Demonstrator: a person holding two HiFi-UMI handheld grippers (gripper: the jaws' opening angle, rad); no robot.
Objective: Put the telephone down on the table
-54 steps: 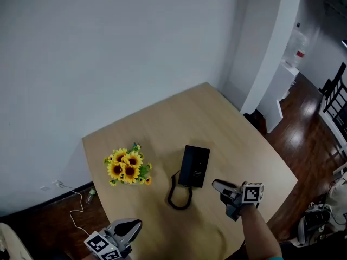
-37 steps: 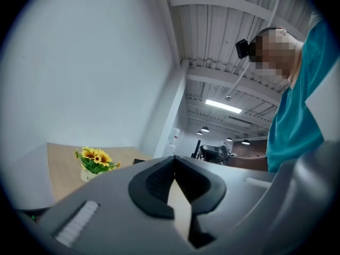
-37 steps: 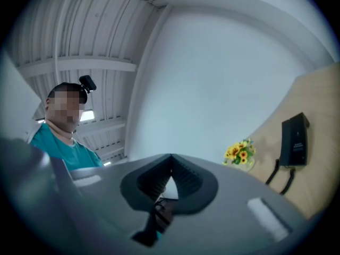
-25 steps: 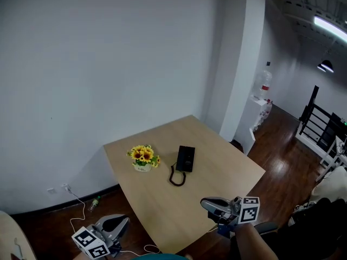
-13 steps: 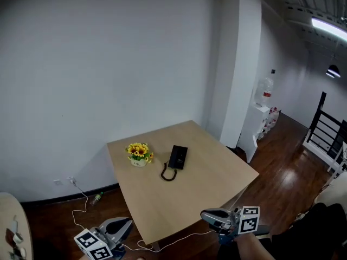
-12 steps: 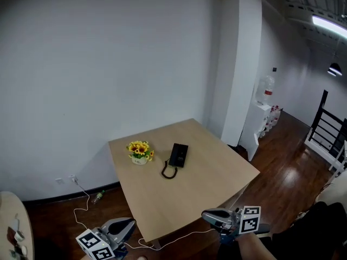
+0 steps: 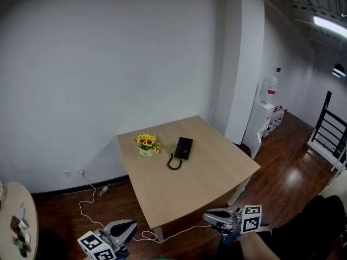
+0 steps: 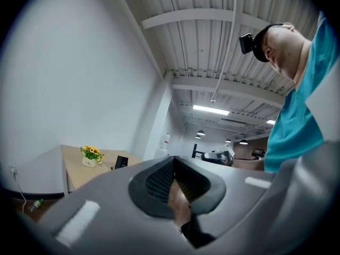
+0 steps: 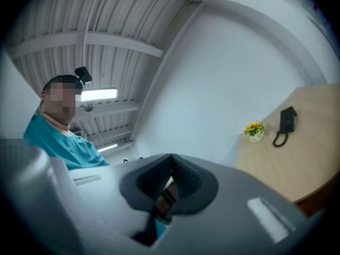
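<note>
A black telephone lies flat on the light wooden table, its coiled cord looped at its near end. A small pot of sunflowers stands just left of it. Both grippers are far back from the table, at the bottom of the head view. My left gripper is shut with nothing in it, and my right gripper is shut and empty too. The left gripper view shows its closed jaws, with the telephone small in the distance. Past the right gripper, the telephone rests on the table.
A white cable and a bottle lie on the dark wood floor left of the table. A round table edges in at the left. A white pillar, a water dispenser and a black railing stand at right.
Both grippers and the head have drawn back from the table, which now looks smaller and farther off. The telephone stays lying on the table.
</note>
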